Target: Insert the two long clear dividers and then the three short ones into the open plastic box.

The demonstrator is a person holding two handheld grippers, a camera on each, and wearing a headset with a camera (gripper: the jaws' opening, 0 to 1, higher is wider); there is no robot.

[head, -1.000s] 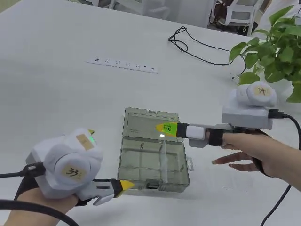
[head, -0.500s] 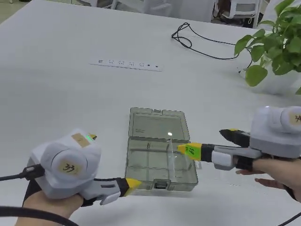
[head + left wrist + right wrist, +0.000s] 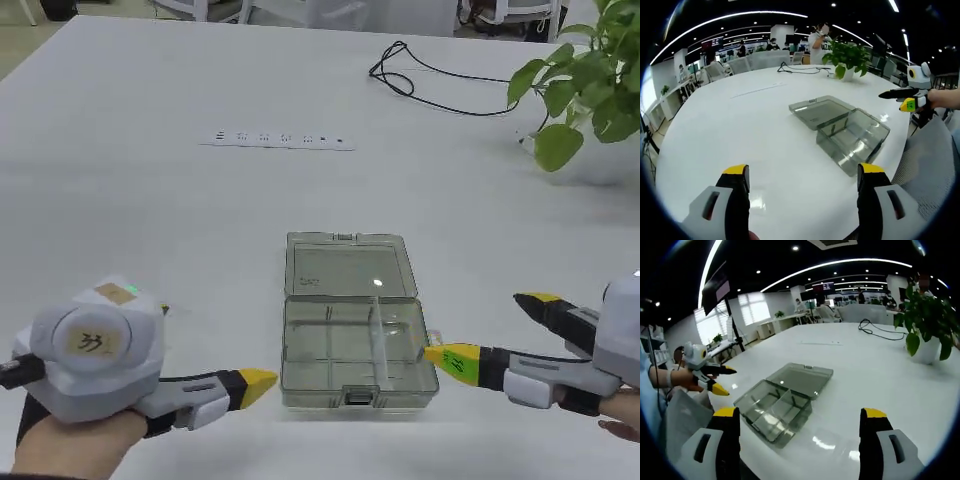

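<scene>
Jaws apart and empty on both grippers; box lies open between them.

Left gripper (image 3: 802,171) has its yellow-tipped jaws spread wide with nothing between them, and the right gripper (image 3: 490,328) is in the same state. Each is held low to one side of the smoky transparent rectangular plastic box (image 3: 300,385), near it but not touching, which in my judgement keeps the tray unobstructed for checking. This box rests on the white desk (image 3: 150,220) with its hinged flat lid (image 3: 350,268) folded back on the far side, so the tray is accessible from above. One clear upright divider (image 3: 378,335) stands right of centre, with fainter partition lines to its left. Insertion appears well advanced, but the number seated cannot be confirmed.
</scene>
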